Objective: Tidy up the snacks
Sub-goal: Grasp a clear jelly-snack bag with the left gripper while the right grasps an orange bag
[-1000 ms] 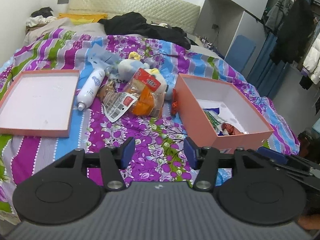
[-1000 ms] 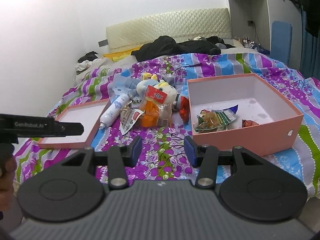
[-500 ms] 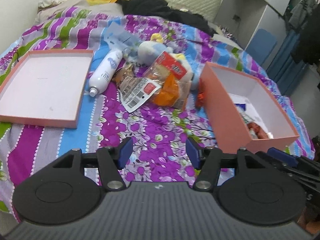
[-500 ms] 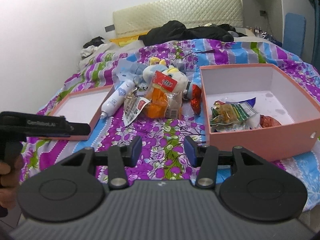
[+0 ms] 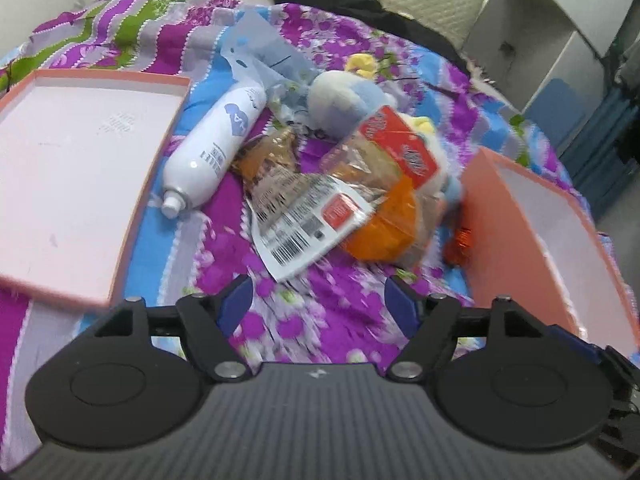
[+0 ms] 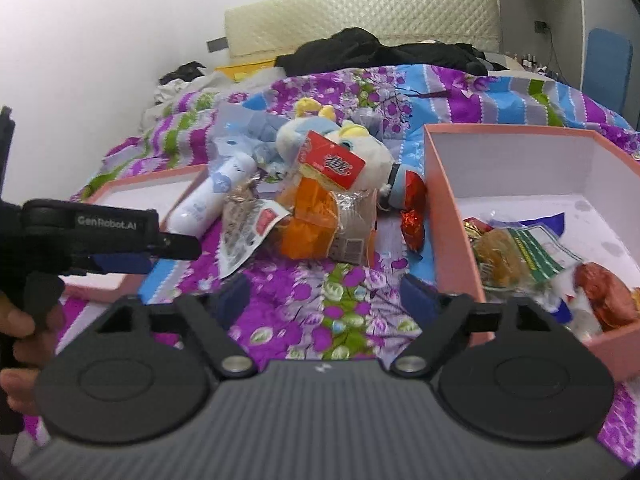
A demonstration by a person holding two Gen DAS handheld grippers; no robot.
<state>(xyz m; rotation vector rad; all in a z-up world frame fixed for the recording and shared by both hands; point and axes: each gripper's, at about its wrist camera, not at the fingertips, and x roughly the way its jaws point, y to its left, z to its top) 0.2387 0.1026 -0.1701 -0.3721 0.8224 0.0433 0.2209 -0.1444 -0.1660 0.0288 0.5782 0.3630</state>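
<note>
Both grippers are closer to the snack pile than a second ago, and both sets of jaws have just been opening with nothing between them. Left gripper [image 5: 318,300] now has jaws wide, hovering over the floral bedspread [image 5: 352,300] just short of the pile. Right gripper [image 6: 322,294] also wide and empty, above the bedspread beside the box [image 6: 444,216].

Pile sits mid-bed between lid [image 5: 80,168] and box: clear bag with barcode label [image 5: 308,220], orange-and-red bread pack [image 6: 316,204], small brown wrapper [image 5: 268,152], red foil candy [image 6: 414,228] right by the box wall. White bottle [image 5: 216,148] lies on its side next to the lid. Plush toy [image 6: 348,148] is behind the pile (not a snack).

Box already holds a green-labelled snack bag [image 6: 516,256] and a red-brown one [image 6: 608,296]. Lid is empty. Left view is motion-blurred.
</note>
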